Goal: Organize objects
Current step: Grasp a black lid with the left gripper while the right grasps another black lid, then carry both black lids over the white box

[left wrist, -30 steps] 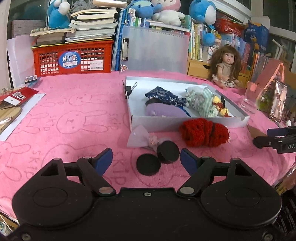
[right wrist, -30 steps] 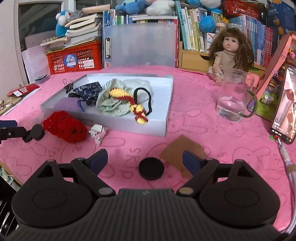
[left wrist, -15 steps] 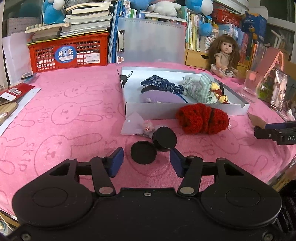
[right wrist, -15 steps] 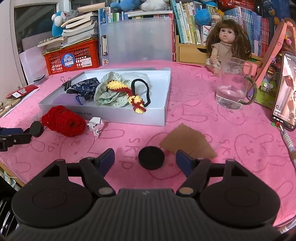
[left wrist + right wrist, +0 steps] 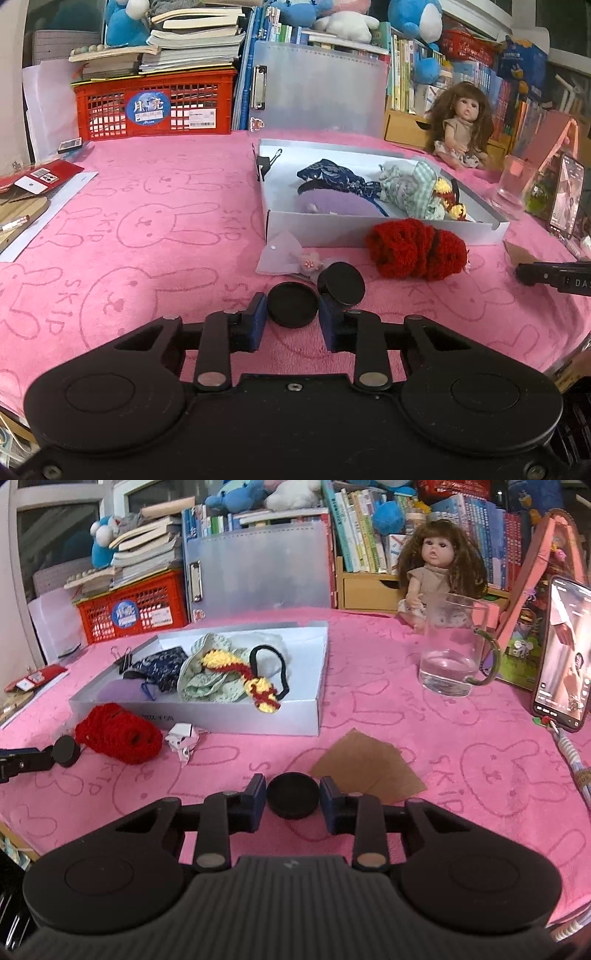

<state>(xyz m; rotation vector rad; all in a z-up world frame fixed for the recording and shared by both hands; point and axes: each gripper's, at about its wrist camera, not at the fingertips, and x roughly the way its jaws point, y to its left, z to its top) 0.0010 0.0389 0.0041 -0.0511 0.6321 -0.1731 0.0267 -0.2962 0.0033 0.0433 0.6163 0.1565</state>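
— What is in the room?

— A table with a pink bunny cloth [image 5: 155, 236]. At the back are books, soft toys, a red basket [image 5: 155, 107] and a doll [image 5: 439, 568]. A white box [image 5: 369, 225] sits in the middle of the cloth, full of soft cloth things.

— What is the left gripper [image 5: 291, 317] doing?

— It sits low over the cloth. Its two blue fingers [image 5: 255, 321] are close together, one on each side of a flat black disc [image 5: 292, 304]. They look like they press its edges. A second black disc [image 5: 341, 282] leans just behind it, tipped up. It seems to touch the finger on the right side, but I cannot tell for sure.

— And the right gripper [image 5: 293, 799]?

— The same. It is low and level, and its fingers [image 5: 256, 801] squeeze another black disc [image 5: 293, 799] lying on the cloth. A brown card [image 5: 365, 771] lies just behind.

— What else is near?

— A red woolly thing [image 5: 415, 253] lies in front of the box, touching its wall. A small see-through bag [image 5: 280, 254] is beside it. A glass jug [image 5: 452, 653] with some water and a phone [image 5: 563, 675] stand far to the right.
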